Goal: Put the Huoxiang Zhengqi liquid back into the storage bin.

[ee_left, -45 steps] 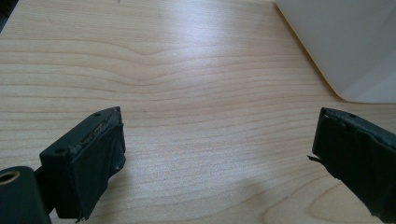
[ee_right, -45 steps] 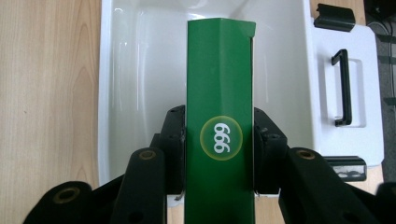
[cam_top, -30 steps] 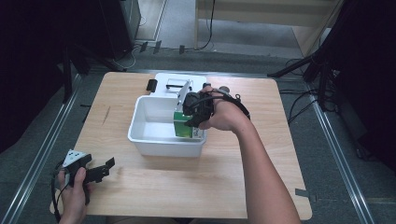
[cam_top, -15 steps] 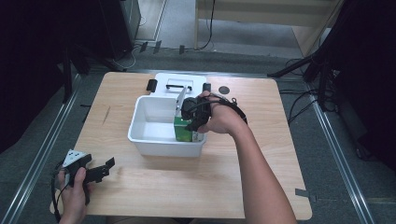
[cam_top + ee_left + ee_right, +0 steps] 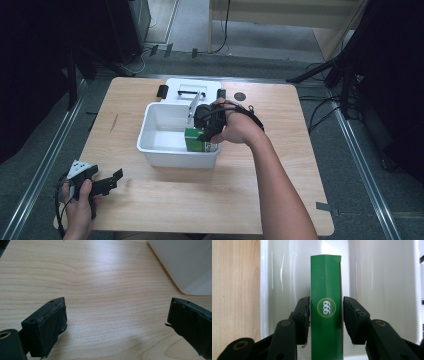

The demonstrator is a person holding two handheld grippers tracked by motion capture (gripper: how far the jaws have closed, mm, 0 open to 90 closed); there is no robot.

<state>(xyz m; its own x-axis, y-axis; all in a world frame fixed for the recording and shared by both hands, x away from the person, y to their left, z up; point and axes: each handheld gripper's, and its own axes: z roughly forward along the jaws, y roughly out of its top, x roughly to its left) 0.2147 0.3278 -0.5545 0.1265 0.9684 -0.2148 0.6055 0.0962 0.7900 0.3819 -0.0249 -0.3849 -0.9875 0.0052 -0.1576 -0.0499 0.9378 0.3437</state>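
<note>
1. Nearest the camera in the high view, left gripper [image 5: 107,182] down by the front left corner of the table [image 5: 280,195] — jaws spread wide, nothing between them but bare wood.
2. Same story in the left gripper view: two black jaws far apart over the grain, with a corner of the white tub [image 5: 185,262] just ahead at upper right, not touching.
3. Further in, mid-table, the tub [image 5: 172,155] sitting open, with a green box [image 5: 194,140] standing inside against its right-hand wall.
4. Right gripper [image 5: 207,131] reaching down into that tub from the right, hand wrapped around it.
5. In the right gripper view, box [image 5: 326,312] upright between the two jaws, round "666" badge facing out — jaws have just been easing apart. Left pad hard against the box edge or just off it, right pad with a sliver of gap; grip loosened, not clamped.
6. Beyond the tub, a white lid [image 5: 192,90] lying flat with a black handle, touching the tub's far rim.
7. Far edge: a small round dark disc [image 5: 240,96] on the wood.
</note>
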